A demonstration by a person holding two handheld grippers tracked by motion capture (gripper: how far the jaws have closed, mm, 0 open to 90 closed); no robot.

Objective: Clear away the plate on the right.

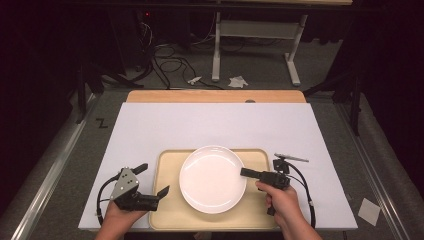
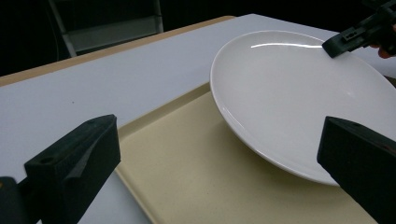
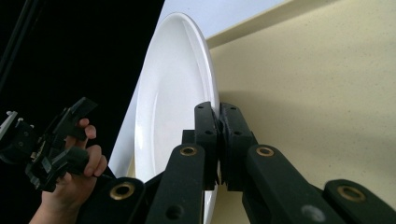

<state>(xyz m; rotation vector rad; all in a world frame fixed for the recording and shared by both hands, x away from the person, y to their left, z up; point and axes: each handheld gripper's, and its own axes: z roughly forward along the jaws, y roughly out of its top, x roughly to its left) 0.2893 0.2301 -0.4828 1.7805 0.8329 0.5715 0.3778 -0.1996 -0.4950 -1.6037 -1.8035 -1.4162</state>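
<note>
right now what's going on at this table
A person is working with a gripper in each hand. The right gripper is shut on the rim of a white plate that sits over a beige tray, with the far side tipped up off it. The left gripper waits open at the tray's left edge, holding nothing.

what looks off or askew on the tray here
The white plate is not flat: the right tongs, shut on its right rim, hold it tilted, and in the left gripper view that side is raised above the beige tray. Nothing looks spilled or broken. The left tongs stand open beside the tray.
</note>
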